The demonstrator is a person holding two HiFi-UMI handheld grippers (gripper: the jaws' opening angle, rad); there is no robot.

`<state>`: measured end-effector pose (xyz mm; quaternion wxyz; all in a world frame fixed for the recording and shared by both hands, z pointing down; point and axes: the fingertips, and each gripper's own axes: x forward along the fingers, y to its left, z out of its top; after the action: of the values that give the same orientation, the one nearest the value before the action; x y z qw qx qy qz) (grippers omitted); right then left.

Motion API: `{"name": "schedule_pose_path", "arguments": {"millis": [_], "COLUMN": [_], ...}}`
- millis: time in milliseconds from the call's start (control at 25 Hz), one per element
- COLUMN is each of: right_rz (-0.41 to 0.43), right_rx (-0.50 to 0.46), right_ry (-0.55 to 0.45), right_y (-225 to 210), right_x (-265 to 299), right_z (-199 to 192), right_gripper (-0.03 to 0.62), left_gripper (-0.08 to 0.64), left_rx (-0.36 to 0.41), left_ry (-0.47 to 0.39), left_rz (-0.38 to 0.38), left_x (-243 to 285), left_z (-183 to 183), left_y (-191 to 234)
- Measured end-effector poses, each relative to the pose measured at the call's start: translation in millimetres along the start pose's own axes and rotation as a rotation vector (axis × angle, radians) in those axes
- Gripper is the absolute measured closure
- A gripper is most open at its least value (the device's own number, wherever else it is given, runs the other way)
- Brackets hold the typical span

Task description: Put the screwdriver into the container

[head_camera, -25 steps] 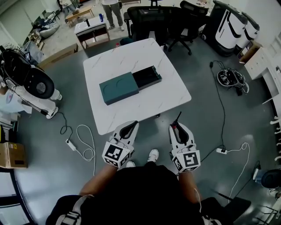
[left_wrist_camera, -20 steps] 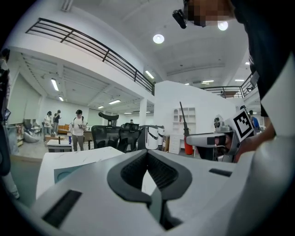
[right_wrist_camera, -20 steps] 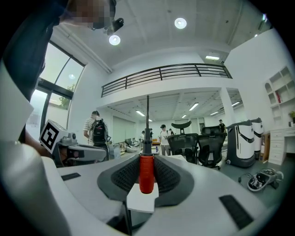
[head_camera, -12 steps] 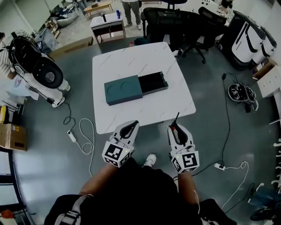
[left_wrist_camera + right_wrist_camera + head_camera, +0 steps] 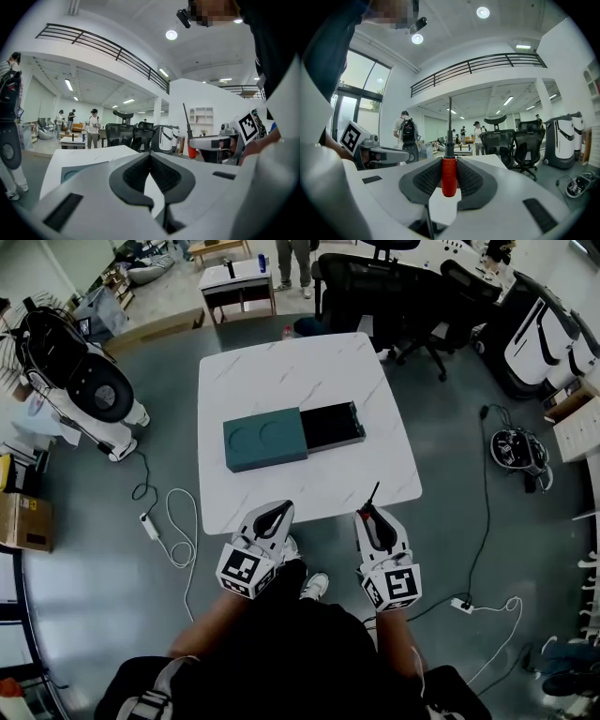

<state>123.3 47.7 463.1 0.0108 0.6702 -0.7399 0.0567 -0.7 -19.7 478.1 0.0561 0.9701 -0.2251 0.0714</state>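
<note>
The teal container (image 5: 265, 441) lies in the middle of the white table (image 5: 309, 371), its lid slid left so the black inside (image 5: 333, 426) is open at the right. My right gripper (image 5: 369, 514) hovers at the table's near edge, shut on the screwdriver (image 5: 375, 493). In the right gripper view the red handle (image 5: 449, 176) is pinched upright between the pads, and the thin shaft points up and away. My left gripper (image 5: 277, 510) hangs beside it at the same edge. Its jaws (image 5: 150, 154) are shut with nothing between them.
Black office chairs (image 5: 375, 287) crowd the table's far side. A white robot (image 5: 84, 390) stands to the left, with a cable and power strip (image 5: 178, 531) on the floor beside the table. More cable (image 5: 487, 601) and a round device (image 5: 516, 451) lie to the right. People stand by a small table (image 5: 239, 282).
The person has stepped closer, so both grippers now sit right at the table's near edge. The right gripper's hold on the screwdriver is unchanged, and the left stays shut.
</note>
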Motion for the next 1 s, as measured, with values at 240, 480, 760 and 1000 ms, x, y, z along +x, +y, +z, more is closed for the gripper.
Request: {"name": "schedule_pose_path", "arguments": {"millis": [240,480,760,1000], "right_rz": [0.024,0.060,0.093,0.079], "right_rx": [-0.027,-0.041,-0.046,-0.042], "right_ry": [0.014,0.026,0.052,0.069], "right_y": [-11,-21,-20,-32], "right_x": [50,106,157,176], "right_z": [11,16,16,14], "right_gripper": [0.486,0.486,0.486,0.486], "left_gripper": [0.555,0.554,0.554,0.554], "left_rx": [-0.009,-0.013,-0.040,-0.034], "left_ry": [-0.019,-0.037,-0.029,-0.023], "left_rz": [0.004,0.024,0.053,0.043], "left_x": [31,59,72,85], "left_z": [13,23,22,25], "left_y": [38,80,126,143]}}
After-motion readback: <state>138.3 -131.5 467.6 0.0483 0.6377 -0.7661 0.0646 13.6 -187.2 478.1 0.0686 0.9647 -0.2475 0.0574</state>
